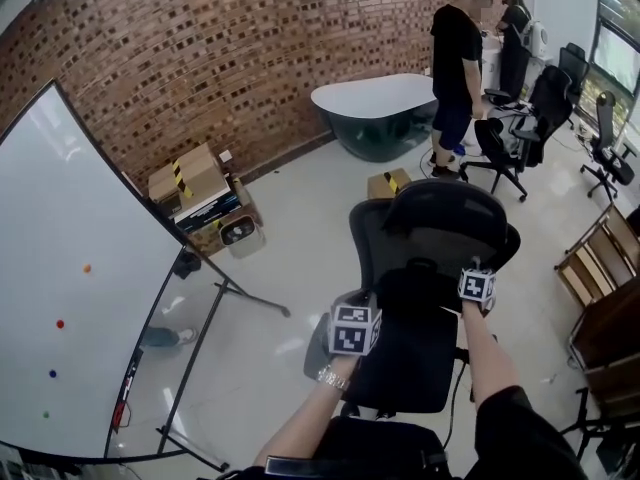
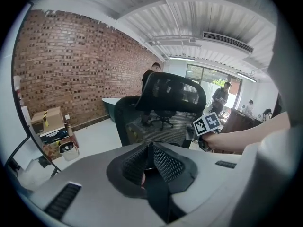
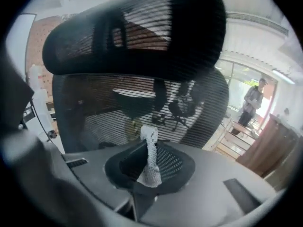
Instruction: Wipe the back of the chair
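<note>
Chair stands directly ahead of both units. Its mesh back sits just beyond the right jaws, with the headrest above them. Right hand-held gripper is clamped on a white cloth — the strip pokes up out of the jaws, close to the mesh, contact not confirmed. Left hand-held gripper: jaws together, nothing between them. Step, as I judge it: approach, wiping not yet begun. Next — press the cloth flat onto the mesh and sweep across.
</note>
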The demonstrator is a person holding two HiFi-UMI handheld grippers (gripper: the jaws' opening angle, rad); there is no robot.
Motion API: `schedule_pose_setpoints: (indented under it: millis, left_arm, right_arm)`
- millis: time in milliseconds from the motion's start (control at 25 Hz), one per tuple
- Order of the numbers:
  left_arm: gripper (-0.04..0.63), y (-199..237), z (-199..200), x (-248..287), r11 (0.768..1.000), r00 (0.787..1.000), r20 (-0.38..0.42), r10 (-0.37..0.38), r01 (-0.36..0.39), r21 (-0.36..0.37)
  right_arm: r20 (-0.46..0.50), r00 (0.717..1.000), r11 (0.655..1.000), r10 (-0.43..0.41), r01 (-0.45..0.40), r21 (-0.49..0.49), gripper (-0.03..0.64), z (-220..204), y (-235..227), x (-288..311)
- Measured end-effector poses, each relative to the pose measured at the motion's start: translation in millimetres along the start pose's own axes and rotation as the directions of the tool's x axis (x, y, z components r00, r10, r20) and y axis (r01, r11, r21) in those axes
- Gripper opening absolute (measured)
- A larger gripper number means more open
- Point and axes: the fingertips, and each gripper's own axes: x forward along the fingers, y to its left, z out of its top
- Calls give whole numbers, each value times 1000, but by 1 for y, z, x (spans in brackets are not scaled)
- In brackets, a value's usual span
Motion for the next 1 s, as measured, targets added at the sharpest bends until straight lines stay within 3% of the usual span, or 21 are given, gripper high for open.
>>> schedule_pose_setpoints:
  millis: [160, 280, 360, 440, 520, 600, 680, 840, 1000]
  left_arm:
    - [40, -8, -1, 4, 1000, 1000, -10, -14, 14, 5]
    - [40, -2, -2, 5, 1000, 1000, -11, 3, -3, -3]
    - [40, 5, 0, 3, 1000, 1000, -8, 17, -17, -14]
    - [40, 12, 2, 0, 999, 1000, -5, 30, -30, -25]
    - [40, 17, 4, -5, 999, 999, -3, 44, -44, -31]
    - [40, 21, 2, -12, 998, 998, -6, 61, -62, -33]
    - [40, 26, -5, -21, 996, 996, -18, 85, -86, -33]
    - [40, 45, -15, -32, 990, 991, -37, 132, -133, -49]
    - [40, 59, -15, -38, 985, 987, -41, 157, -159, -62]
  right_arm:
    - [-96, 992, 994, -86, 92, 57, 46, -35, -77, -1]
    - [-128, 990, 991, -62, 76, 107, 46, -47, -71, -8]
    - [-102, 994, 993, 31, -20, 112, 46, -42, -20, -9]
    - [-37, 981, 977, 189, -185, 103, 46, -27, 57, -11]
    - [16, 940, 937, 340, -340, 80, 46, -11, 137, -16]
    - [23, 898, 898, 439, -439, 31, 46, -5, 201, -20]
    - [12, 871, 871, 492, -491, -24, 46, 1, 248, -23]
    - [-43, 847, 844, 529, -531, -76, 46, 3, 303, -19]
    - [-54, 854, 851, 517, -519, -73, 46, 9, 309, -9]
